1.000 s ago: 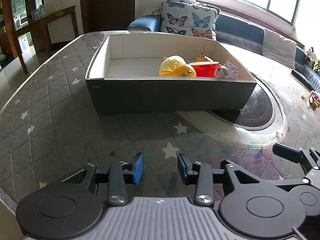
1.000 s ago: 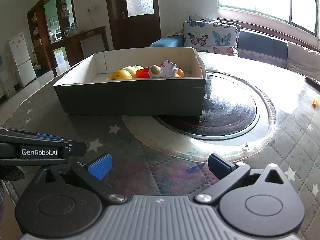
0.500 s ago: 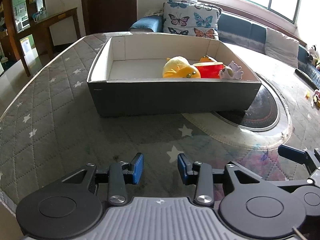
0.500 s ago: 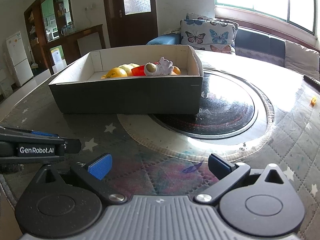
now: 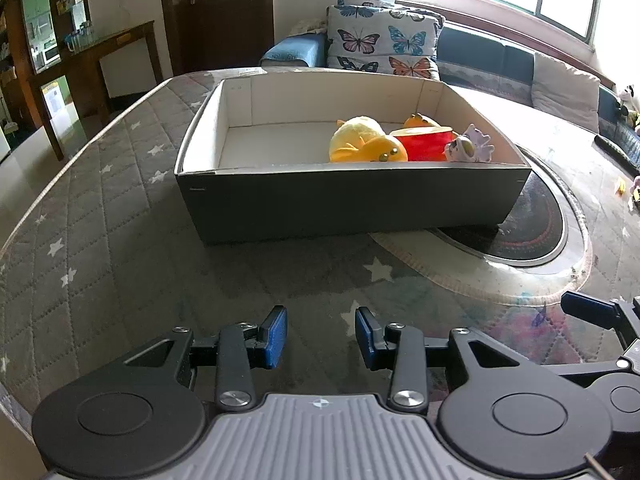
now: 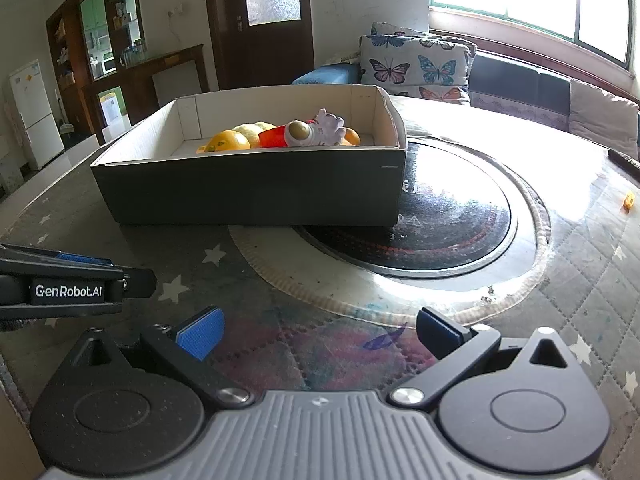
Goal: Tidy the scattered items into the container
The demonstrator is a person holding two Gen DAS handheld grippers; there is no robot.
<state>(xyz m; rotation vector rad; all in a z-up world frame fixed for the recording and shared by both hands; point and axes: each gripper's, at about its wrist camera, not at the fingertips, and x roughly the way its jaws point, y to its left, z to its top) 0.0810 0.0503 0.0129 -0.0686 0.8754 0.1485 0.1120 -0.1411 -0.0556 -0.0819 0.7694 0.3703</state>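
Observation:
A dark cardboard box (image 5: 352,200) with a white inside stands on the table; it also shows in the right wrist view (image 6: 248,192). In it lie a yellow plush duck (image 5: 366,146), a red cup (image 5: 424,144), an orange toy (image 5: 420,121) and a pale purple astronaut toy (image 5: 468,148). The astronaut toy (image 6: 316,132) and red cup (image 6: 272,138) show in the right wrist view too. My left gripper (image 5: 321,336) is open and empty, low over the table in front of the box. My right gripper (image 6: 318,330) is open wide and empty, to the right of the left one.
The table has a grey quilted star cover (image 5: 100,240) and a round black glass inset (image 6: 452,216) partly under the box. Small toys (image 5: 634,192) lie at the far right edge. A sofa with butterfly cushions (image 5: 384,48) stands behind. The left gripper's body (image 6: 68,288) shows at left.
Both grippers have risen slightly, so the box sits lower in view and more of its inside shows. The jaws have kept their openings.

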